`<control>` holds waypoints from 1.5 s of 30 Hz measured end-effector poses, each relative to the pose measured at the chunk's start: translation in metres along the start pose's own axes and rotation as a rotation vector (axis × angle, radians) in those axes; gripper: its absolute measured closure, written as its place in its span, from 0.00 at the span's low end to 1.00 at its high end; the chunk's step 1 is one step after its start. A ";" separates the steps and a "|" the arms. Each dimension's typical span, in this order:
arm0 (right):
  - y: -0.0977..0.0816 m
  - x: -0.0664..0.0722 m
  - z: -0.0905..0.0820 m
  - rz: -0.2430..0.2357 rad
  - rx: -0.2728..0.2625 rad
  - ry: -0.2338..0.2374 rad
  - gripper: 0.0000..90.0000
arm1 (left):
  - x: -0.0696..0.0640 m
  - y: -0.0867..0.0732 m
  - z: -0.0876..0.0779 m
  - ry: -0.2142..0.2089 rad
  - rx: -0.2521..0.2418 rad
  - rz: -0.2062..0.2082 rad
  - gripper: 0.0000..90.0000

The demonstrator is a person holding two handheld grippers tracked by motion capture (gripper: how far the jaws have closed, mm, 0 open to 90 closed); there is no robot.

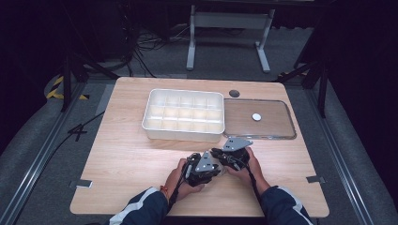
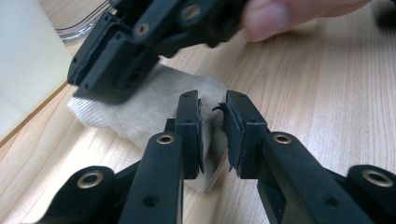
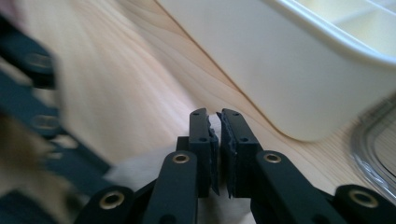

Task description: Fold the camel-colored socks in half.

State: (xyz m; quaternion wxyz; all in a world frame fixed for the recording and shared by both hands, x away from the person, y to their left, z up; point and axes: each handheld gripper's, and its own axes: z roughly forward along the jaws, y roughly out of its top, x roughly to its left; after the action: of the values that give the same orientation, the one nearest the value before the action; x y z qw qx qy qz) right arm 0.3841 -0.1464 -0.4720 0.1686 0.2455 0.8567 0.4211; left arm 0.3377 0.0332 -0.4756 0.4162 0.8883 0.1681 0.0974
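Note:
A cream knitted cloth [image 2: 140,107] lies on the wooden table near its front middle, between my two grippers; it is a pale patch [image 1: 217,165] in the high view. My left gripper [image 2: 212,105] hangs right over one end of the cloth with its jaws almost together, and cloth shows through the thin slit. Whether the pads pinch it I cannot tell. My right gripper [image 2: 107,79] comes in from the far side and rests its tips on the other end of the cloth. In its own view the right gripper [image 3: 214,116] is shut, with the cloth [image 3: 135,172] underneath.
A white tray [image 1: 183,136] with several compartments stands just beyond the grippers, its wall [image 3: 261,70] close to the right gripper. A clear lid [image 1: 281,133] with a small white disc [image 1: 256,116] on it lies to the tray's right. A dark round hole [image 1: 234,93] sits behind.

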 end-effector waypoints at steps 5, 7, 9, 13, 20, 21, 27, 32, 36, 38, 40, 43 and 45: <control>-0.011 -0.017 0.001 0.062 0.054 -0.079 0.93 | 0.000 0.000 0.000 0.003 0.007 0.006 0.85; -0.014 -0.022 -0.002 0.082 0.055 -0.082 0.91 | 0.001 0.000 0.000 -0.001 0.008 0.006 0.85; -0.013 -0.025 -0.009 0.081 0.047 -0.095 0.86 | 0.001 0.001 0.000 -0.002 0.011 0.005 0.85; -0.014 -0.032 -0.021 0.120 0.023 -0.083 0.76 | 0.002 0.000 0.000 -0.004 0.005 0.000 0.86; -0.007 -0.022 -0.034 0.141 -0.010 0.016 0.55 | 0.001 0.000 0.000 -0.003 0.003 -0.001 0.85; -0.006 -0.020 -0.034 0.137 -0.005 0.022 0.54 | 0.001 0.000 -0.001 -0.007 0.001 -0.008 0.85; -0.003 -0.010 -0.029 0.117 0.011 0.065 0.52 | 0.004 -0.001 -0.002 -0.034 -0.012 -0.024 0.84; -0.005 -0.004 -0.019 0.101 0.043 0.061 0.50 | 0.004 -0.001 -0.002 -0.048 -0.014 -0.005 0.81; -0.007 -0.007 -0.015 0.116 0.050 0.069 0.48 | 0.004 0.000 -0.005 -0.062 -0.001 0.021 0.77; -0.008 -0.009 -0.015 0.125 0.058 0.083 0.48 | 0.002 0.001 -0.008 -0.074 0.015 0.039 0.73; -0.009 -0.010 -0.014 0.140 0.055 0.089 0.48 | 0.000 0.002 -0.014 -0.075 0.034 0.061 0.71; -0.010 -0.011 -0.015 0.142 0.055 0.091 0.48 | -0.001 0.001 -0.025 -0.081 0.055 0.082 0.69; -0.011 -0.012 -0.014 0.160 0.060 0.104 0.48 | 0.000 -0.001 -0.035 -0.067 0.075 0.098 0.67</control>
State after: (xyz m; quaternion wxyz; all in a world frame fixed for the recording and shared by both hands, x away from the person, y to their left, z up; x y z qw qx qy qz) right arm 0.3843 -0.1680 -0.4714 0.0824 0.2958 0.8543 0.4195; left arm 0.3262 0.0591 -0.4543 0.3827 0.9132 0.1139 0.0814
